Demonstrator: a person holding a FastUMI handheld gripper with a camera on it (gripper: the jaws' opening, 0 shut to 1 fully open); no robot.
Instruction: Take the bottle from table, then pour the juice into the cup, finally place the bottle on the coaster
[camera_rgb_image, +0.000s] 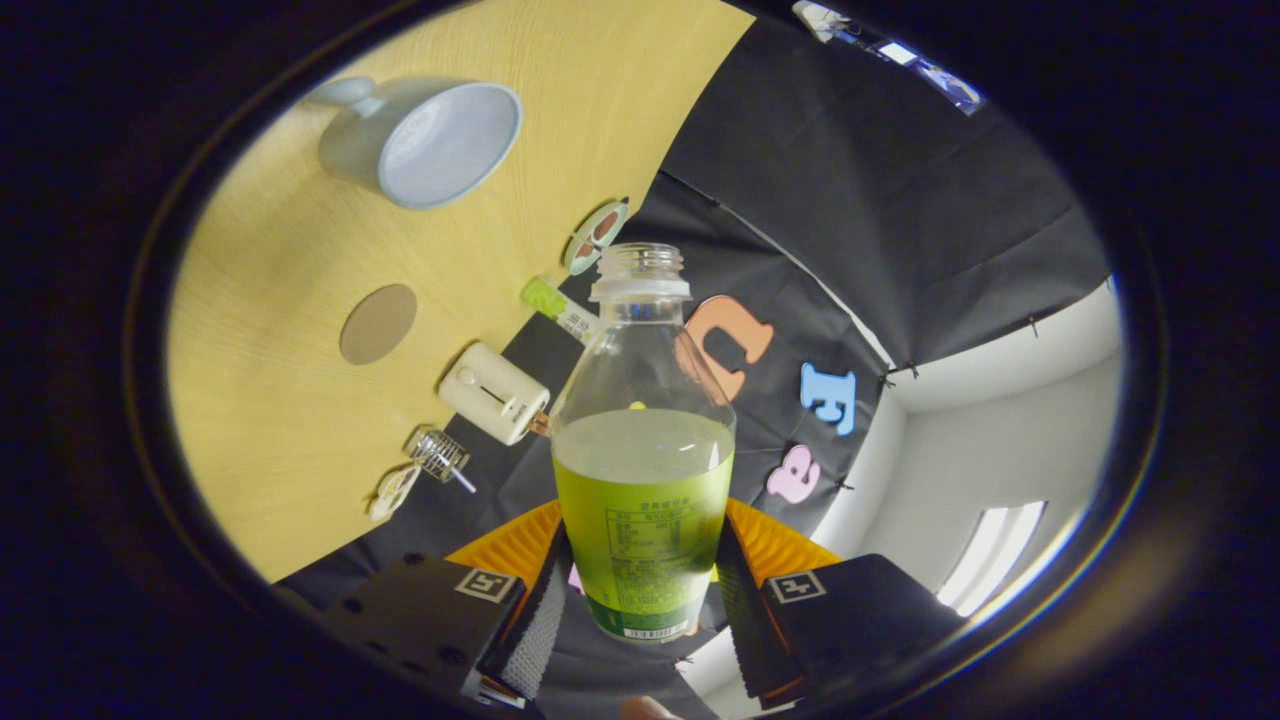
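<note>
tongs (640, 590): clamped on bottle (640, 450), a finger pressing each side of its lower body | bottle: uncapped, partly full of green juice, lifted off table (280, 400) | cup (425, 140): on table, well beyond | coaster (378, 323): on table between cup and tongs

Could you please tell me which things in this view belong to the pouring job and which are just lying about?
Job things: the bottle of green juice, uncapped, gripped between the gripper fingers; the pale blue cup; the round brown coaster.

Lying about: white boxy device, small metal whisk, green tube, round sticker.
</note>
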